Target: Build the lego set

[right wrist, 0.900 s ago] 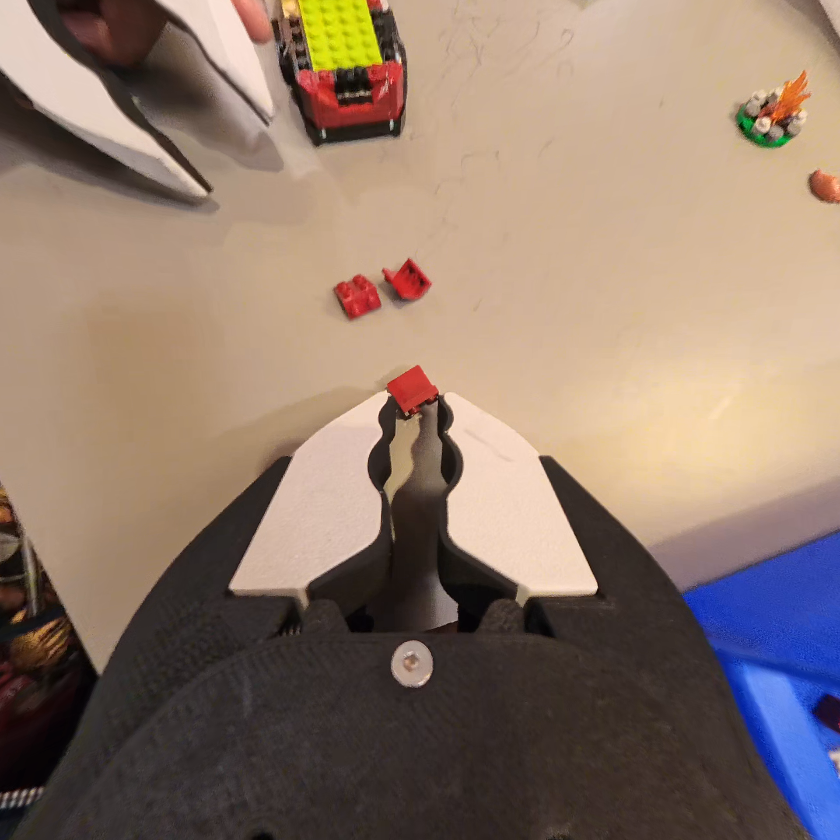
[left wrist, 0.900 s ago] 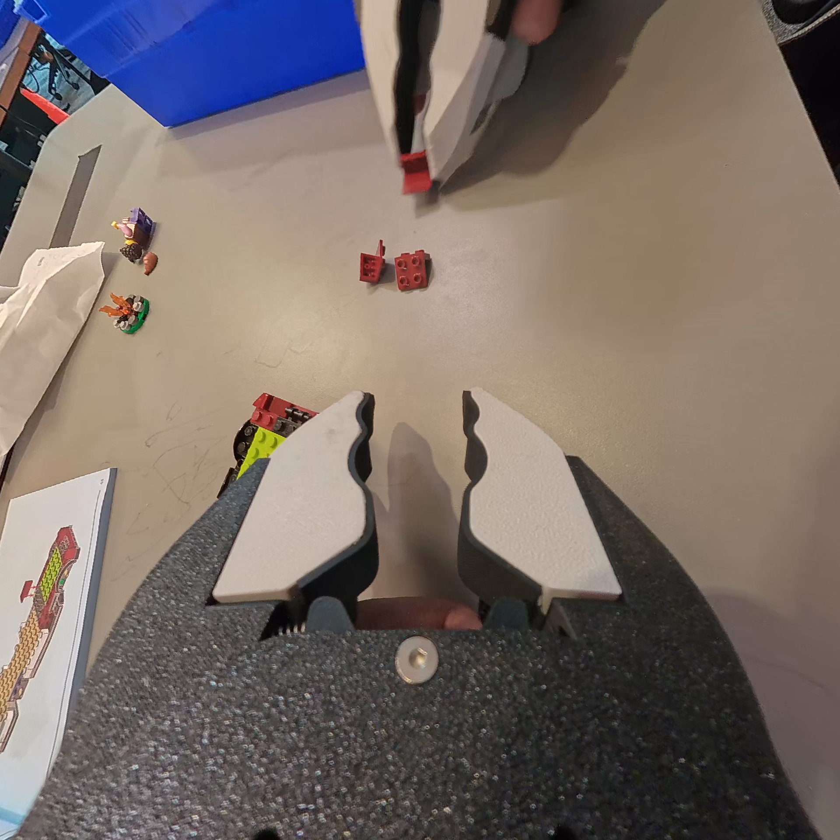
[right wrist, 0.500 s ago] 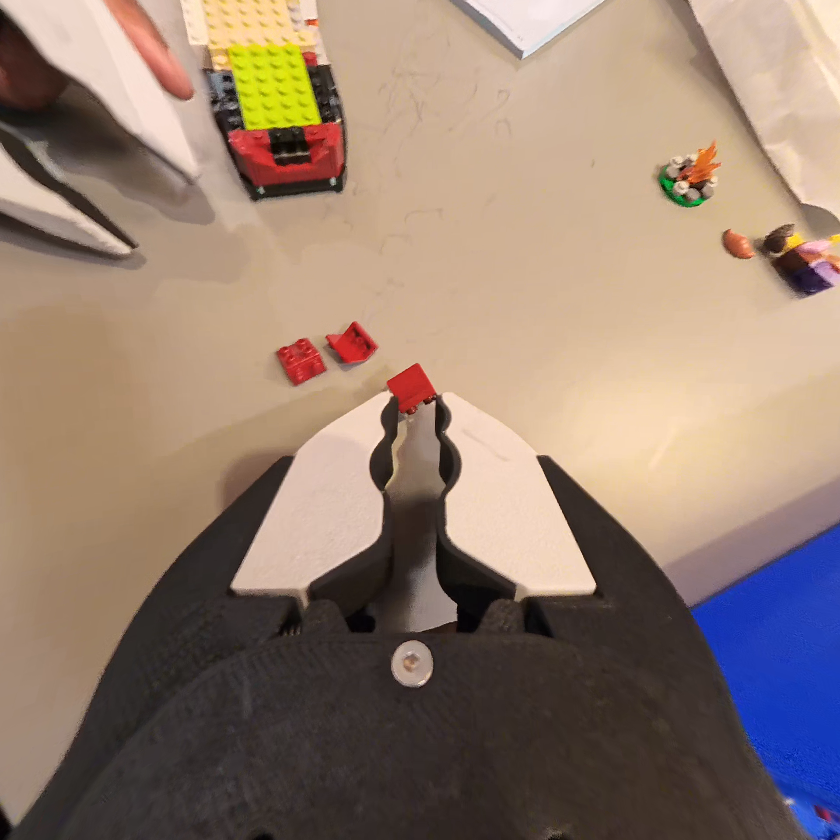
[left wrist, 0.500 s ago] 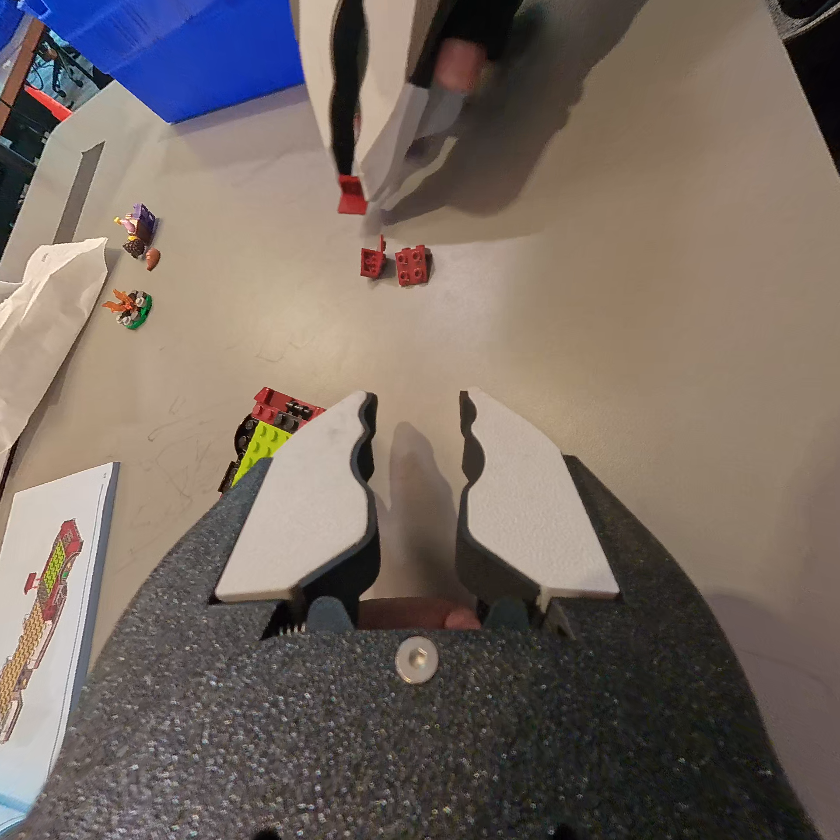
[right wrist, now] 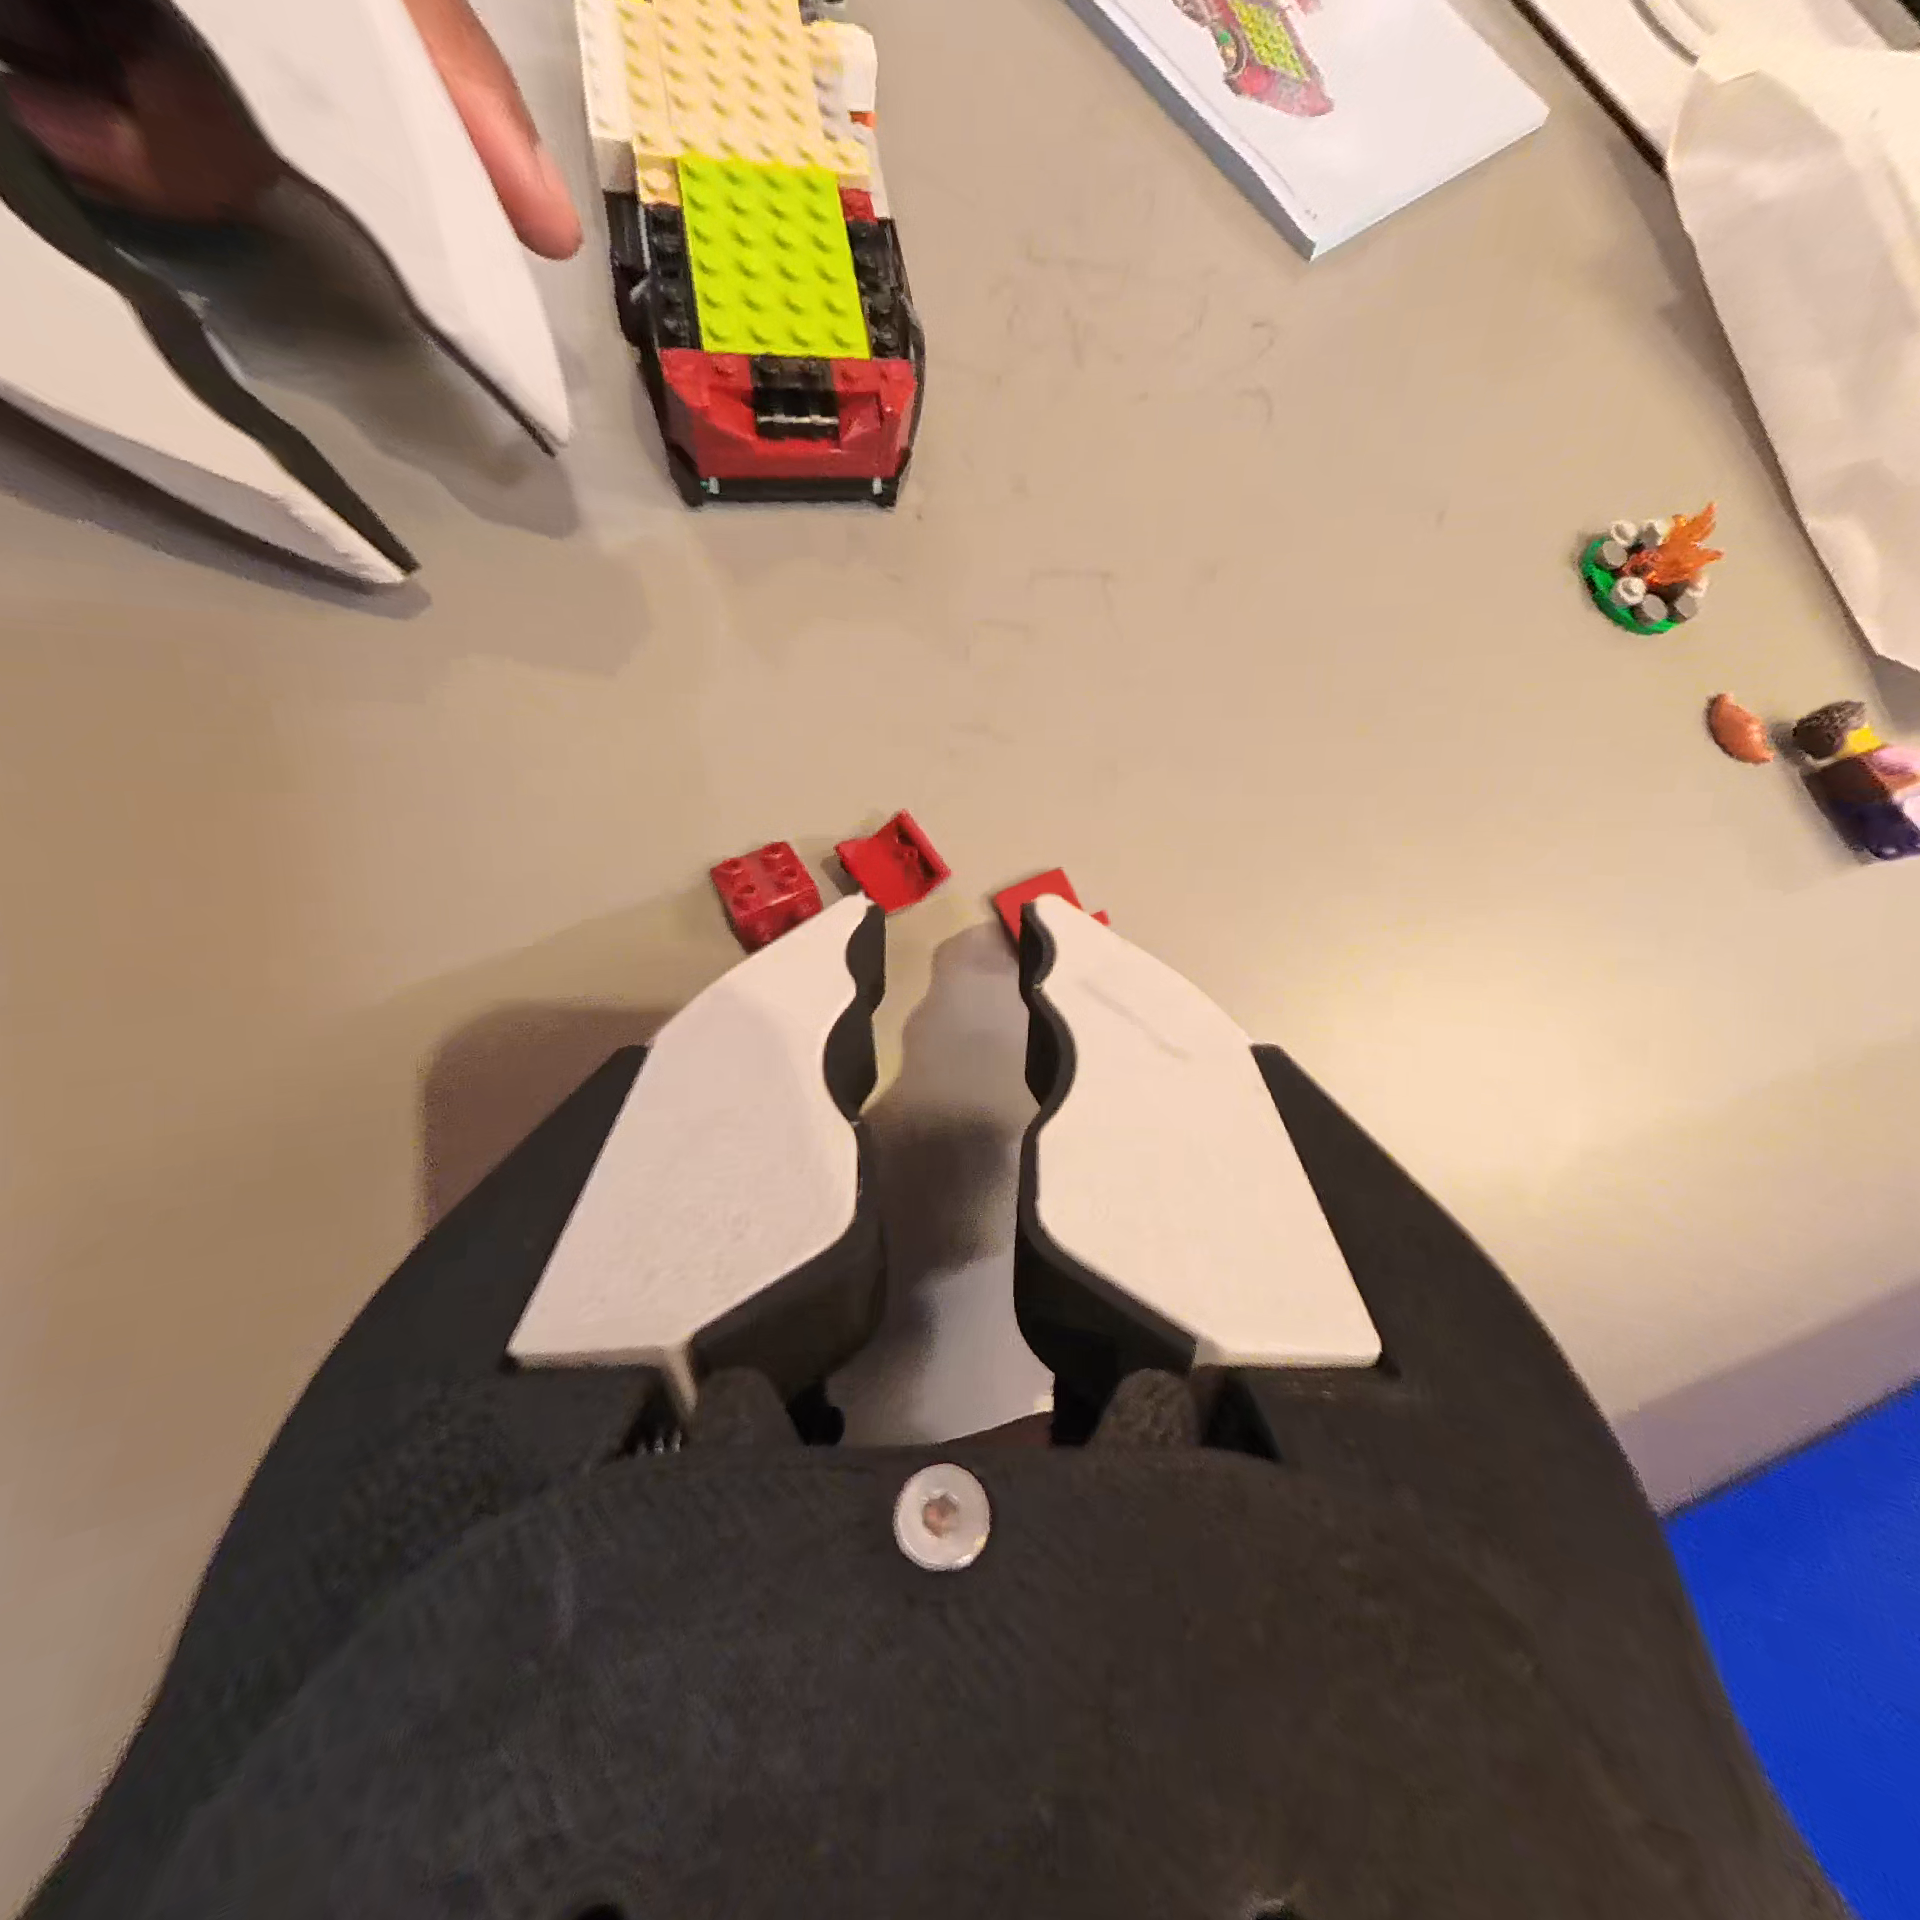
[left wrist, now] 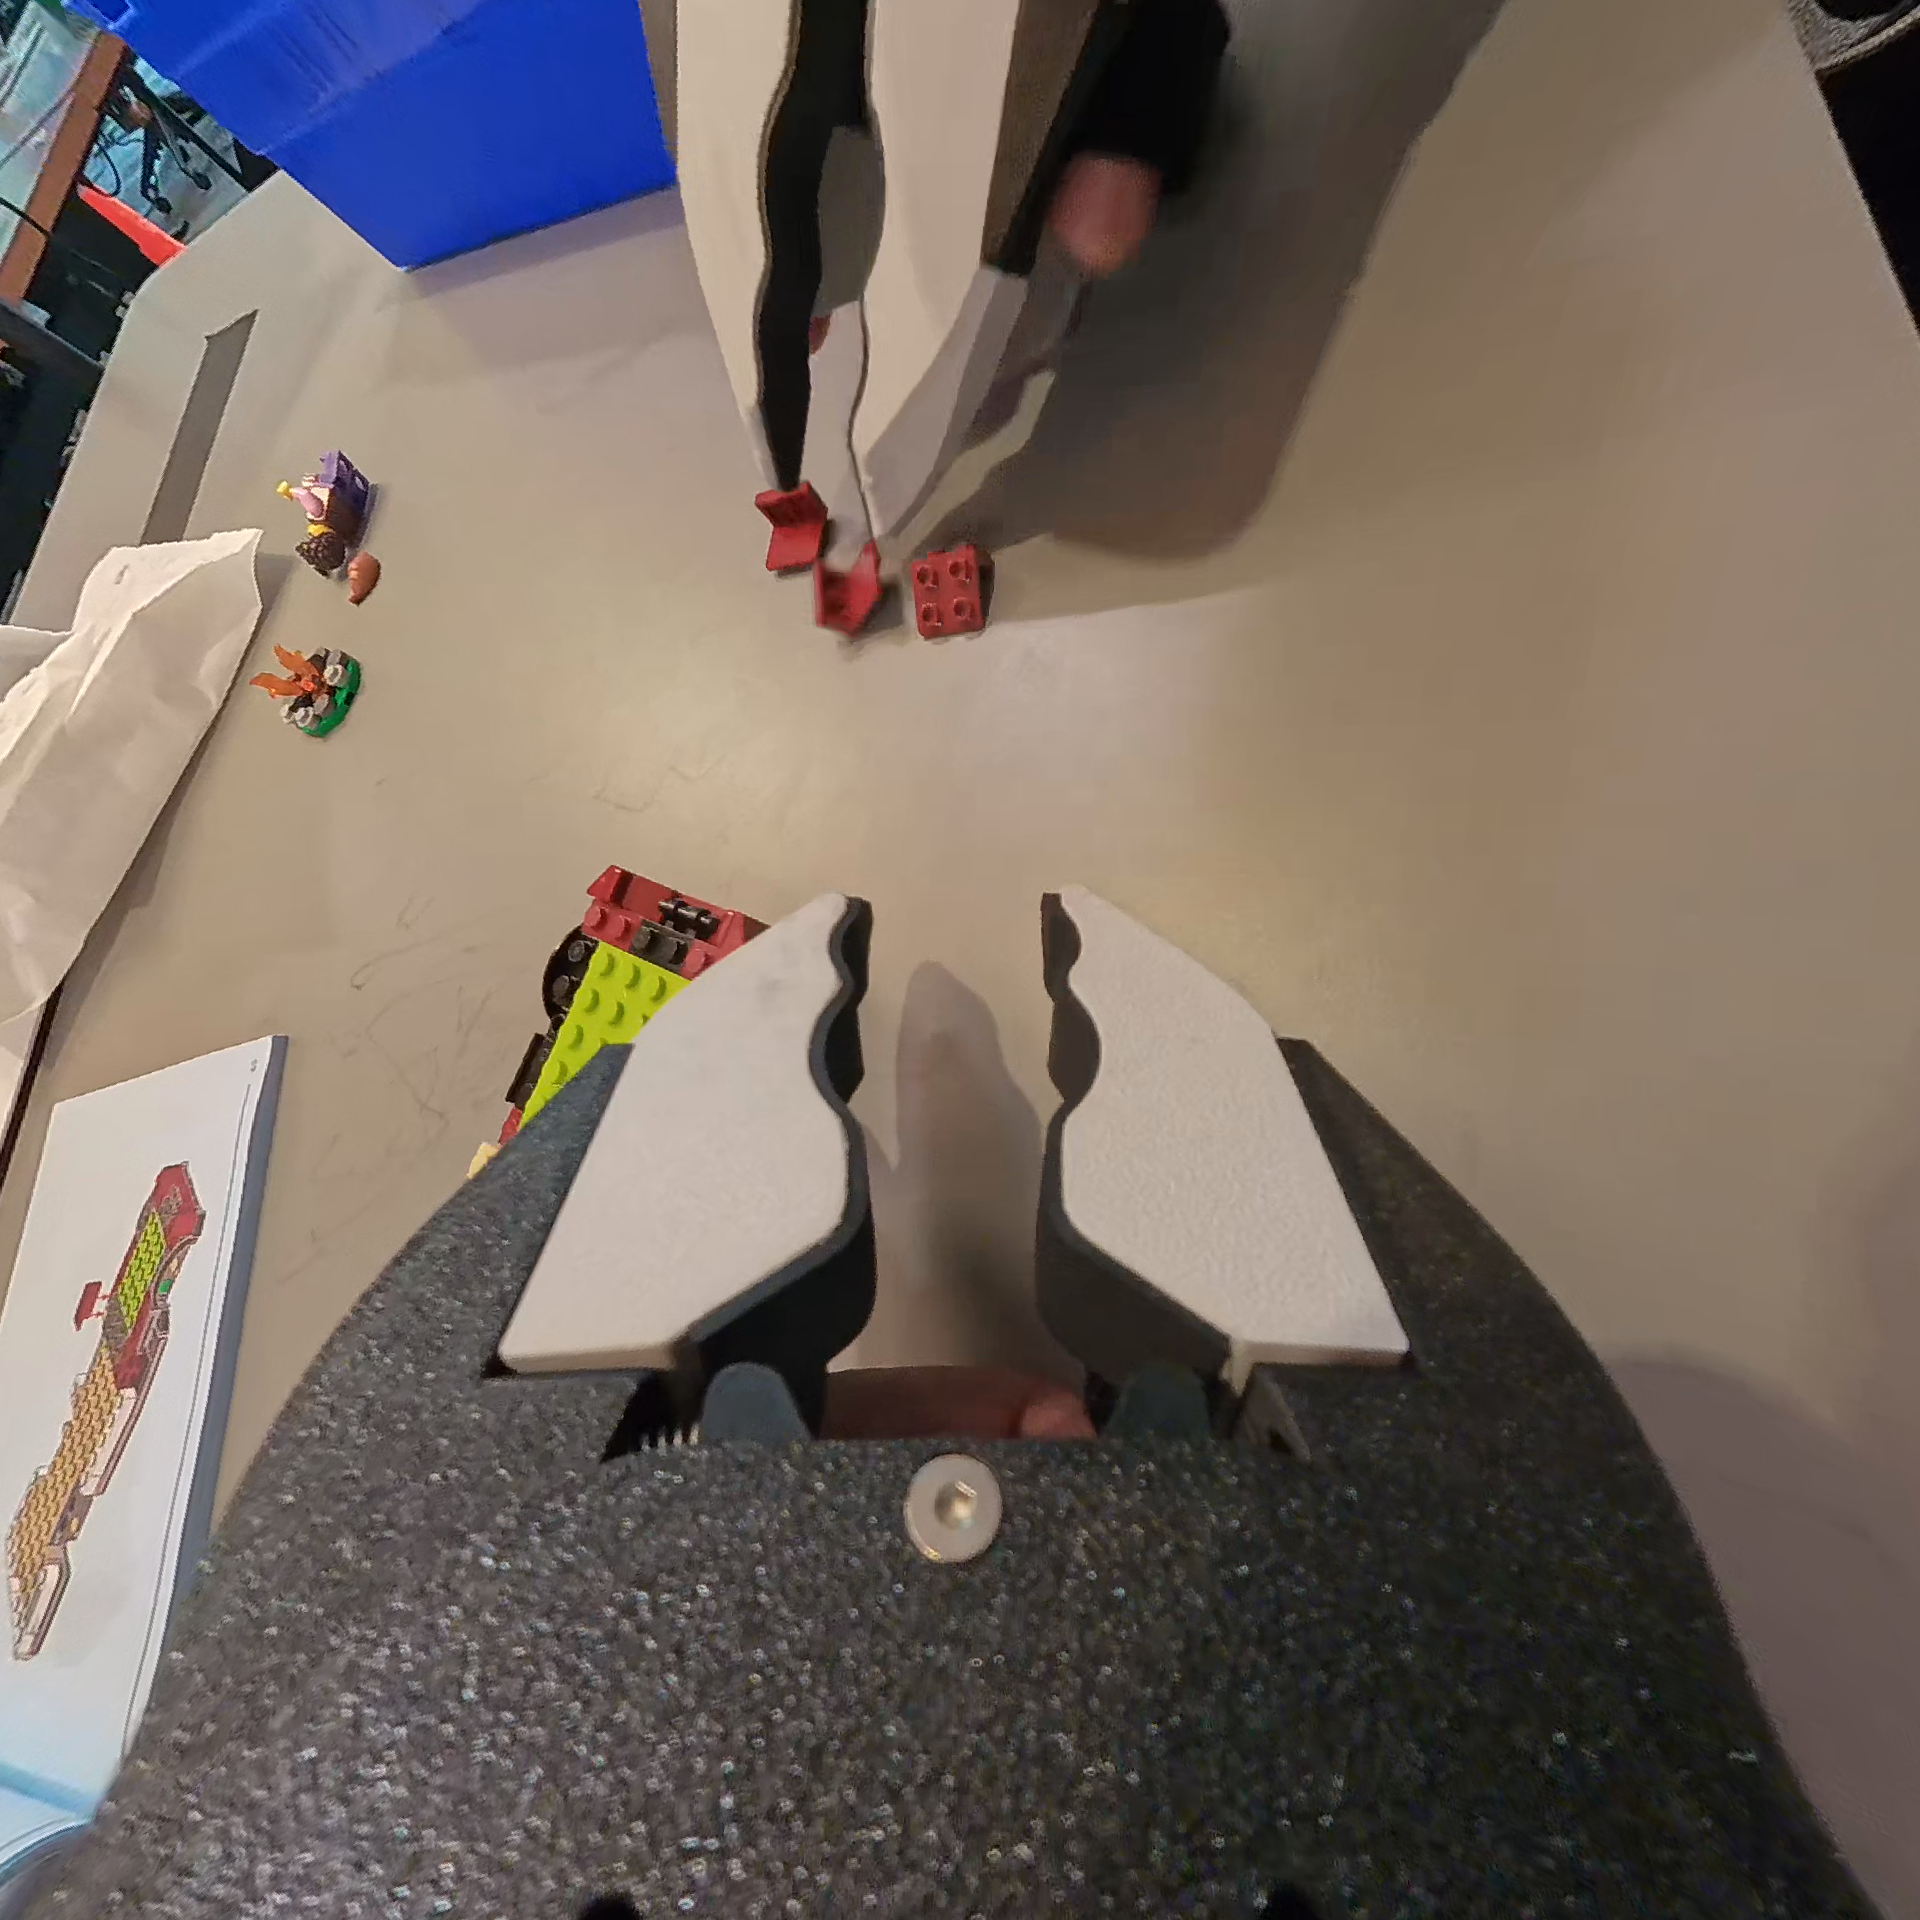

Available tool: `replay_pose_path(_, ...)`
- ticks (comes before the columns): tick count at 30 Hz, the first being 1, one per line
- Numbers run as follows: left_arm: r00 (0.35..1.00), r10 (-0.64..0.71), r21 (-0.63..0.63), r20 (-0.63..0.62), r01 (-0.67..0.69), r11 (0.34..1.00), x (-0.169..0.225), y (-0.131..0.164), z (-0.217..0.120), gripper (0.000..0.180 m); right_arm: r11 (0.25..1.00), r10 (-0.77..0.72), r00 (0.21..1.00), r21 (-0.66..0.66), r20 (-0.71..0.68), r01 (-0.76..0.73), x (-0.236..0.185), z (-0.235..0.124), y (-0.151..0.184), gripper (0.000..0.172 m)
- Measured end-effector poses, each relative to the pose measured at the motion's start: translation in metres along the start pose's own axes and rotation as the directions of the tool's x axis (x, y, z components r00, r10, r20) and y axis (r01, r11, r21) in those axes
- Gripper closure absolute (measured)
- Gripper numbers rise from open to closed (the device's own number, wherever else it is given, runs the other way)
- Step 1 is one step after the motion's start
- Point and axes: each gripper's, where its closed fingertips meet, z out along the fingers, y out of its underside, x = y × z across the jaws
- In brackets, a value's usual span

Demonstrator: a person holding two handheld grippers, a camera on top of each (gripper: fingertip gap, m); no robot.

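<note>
– Left claw (left wrist: 956, 914)?
– You hold it low, level over the counter (left wrist: 1351, 831). Jaws apart, nothing between the pads; your fingertip (left wrist: 1049, 1415) shows behind them.

– Right claw (right wrist: 951, 920)?
– You've pitched it steeply down, tips (right wrist: 1039, 920) at the counter. Jaws parted, pads clamping nothing. Seen from the left side, your finger (left wrist: 1107, 208) rests on its grip.

The right gripper (right wrist: 951, 920), jaws parted and empty, hovers over three small red bricks (right wrist: 891, 862) on a grey table (right wrist: 1299, 935); one lies partly beneath its right fingertip (right wrist: 1049, 925).
</note>
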Motion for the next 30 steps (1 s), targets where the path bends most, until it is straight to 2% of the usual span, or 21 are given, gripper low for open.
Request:
replay_pose_path(6,1.0,0.001,0.001,0.004,-0.001,1.0,-0.001,0.0,0.0,0.148,1.0,0.016,1.0,0.012,-0.02,-0.016,0.005,0.01,-0.012,0.148)
replay_pose_path(8,1.0,0.003,0.002,0.006,-0.003,1.0,-0.001,-0.001,0.0,0.148,0.999,0.006,0.999,0.048,0.051,-0.008,-0.005,0.003,-0.015,0.148)
replay_pose_path(11,1.0,0.002,0.0,0.005,-0.002,1.0,0.0,-0.001,0.0,0.148,0.994,0.024,0.973,0.094,0.228,-0.046,-0.027,-0.008,-0.016,0.149)
replay_pose_path(13,1.0,0.001,-0.002,0.004,0.0,1.0,0.0,-0.001,0.0,0.149,0.994,0.05,0.956,0.077,0.288,-0.075,-0.034,-0.008,-0.014,0.147)
replay_pose_path(17,1.0,-0.002,-0.002,0.002,0.002,1.0,0.0,-0.001,0.0,0.149,0.998,0.062,0.955,-0.03,0.29,-0.056,-0.037,0.004,-0.003,0.145)
replay_pose_path(21,1.0,-0.004,-0.002,0.001,0.004,1.0,0.0,-0.001,0.0,0.149,0.999,0.025,0.96,-0.049,0.281,-0.012,-0.04,0.001,0.001,0.155)
replay_pose_path(23,1.0,-0.005,-0.003,0.001,0.005,1.0,0.0,-0.001,0.0,0.149,1.0,0.03,0.98,-0.012,0.196,-0.028,-0.024,-0.014,-0.004,0.155)
replay_pose_path(26,1.0,-0.004,-0.003,0.001,0.004,1.0,0.001,0.0,0.0,0.149,0.987,0.093,0.994,0.137,-0.055,-0.085,0.032,-0.071,-0.023,0.155)
replay_pose_path(28,1.0,-0.004,-0.003,0.001,0.004,1.0,0.001,0.0,0.0,0.149,0.969,0.201,0.941,0.198,-0.274,-0.149,0.087,-0.121,-0.016,0.155)
replay_pose_path(30,1.0,-0.005,-0.005,0.002,0.005,1.0,0.001,0.0,0.0,0.15,0.958,0.283,0.84,0.176,-0.463,-0.226,0.135,-0.16,0.016,0.155)
